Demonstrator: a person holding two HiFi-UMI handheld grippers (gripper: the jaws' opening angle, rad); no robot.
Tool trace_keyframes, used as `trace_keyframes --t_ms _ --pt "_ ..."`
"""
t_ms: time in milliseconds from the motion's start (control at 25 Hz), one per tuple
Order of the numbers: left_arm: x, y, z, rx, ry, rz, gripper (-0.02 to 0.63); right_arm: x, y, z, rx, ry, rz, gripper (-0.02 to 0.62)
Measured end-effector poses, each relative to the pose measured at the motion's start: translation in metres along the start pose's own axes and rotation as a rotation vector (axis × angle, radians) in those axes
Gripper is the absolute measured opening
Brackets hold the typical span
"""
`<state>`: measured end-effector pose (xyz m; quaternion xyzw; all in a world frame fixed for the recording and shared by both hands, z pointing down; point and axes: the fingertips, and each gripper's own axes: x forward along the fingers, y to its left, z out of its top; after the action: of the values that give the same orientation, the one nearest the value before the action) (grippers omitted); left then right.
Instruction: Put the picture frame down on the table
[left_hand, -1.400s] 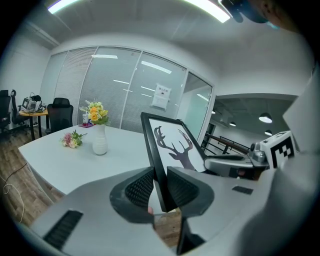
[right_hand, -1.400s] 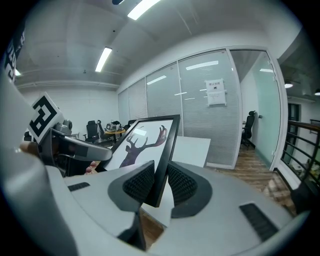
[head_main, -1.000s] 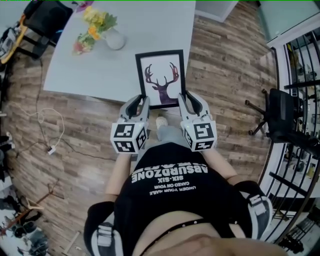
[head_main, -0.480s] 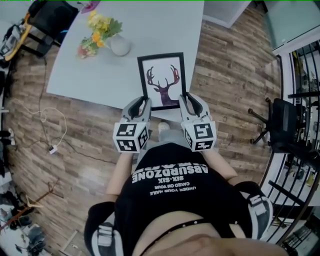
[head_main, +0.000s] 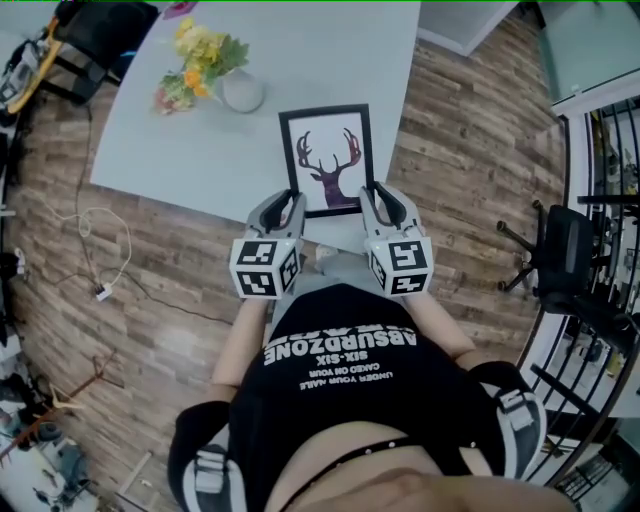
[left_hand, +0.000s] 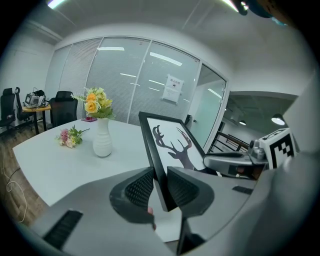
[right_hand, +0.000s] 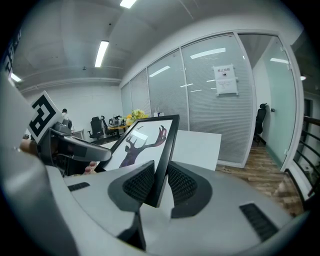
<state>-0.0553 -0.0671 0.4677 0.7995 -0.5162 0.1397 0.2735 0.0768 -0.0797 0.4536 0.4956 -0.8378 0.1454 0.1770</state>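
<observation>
Head view: the black-framed stag-antler picture (head_main: 325, 160) is held at upper centre over the pale grey table (head_main: 190, 150), further in toward the white flower vase (head_main: 243, 92) than a second ago, the left gripper (head_main: 287, 203) and right gripper (head_main: 370, 195) on its lower side rails. Left gripper view: ribbed pads (left_hand: 138, 187) pinch the thin rail at lower centre. Right gripper view: the same clamp; stiff, light, probably glazed and slick-edged, it seems best held by these rails.
</observation>
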Motion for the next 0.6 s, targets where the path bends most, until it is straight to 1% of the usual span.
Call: trace_keyframes --t_ms 280,600 --pt "0.018 0.008 0.000 0.004 0.033 -0.010 0.097 0.017 -0.008 -0.004 0.013 0.032 0.004 0.095" --pt "0.039 0.020 -0.008 -0.024 0.084 -0.011 0.097 0.039 -0.016 -0.014 0.031 0.089 0.010 0.095"
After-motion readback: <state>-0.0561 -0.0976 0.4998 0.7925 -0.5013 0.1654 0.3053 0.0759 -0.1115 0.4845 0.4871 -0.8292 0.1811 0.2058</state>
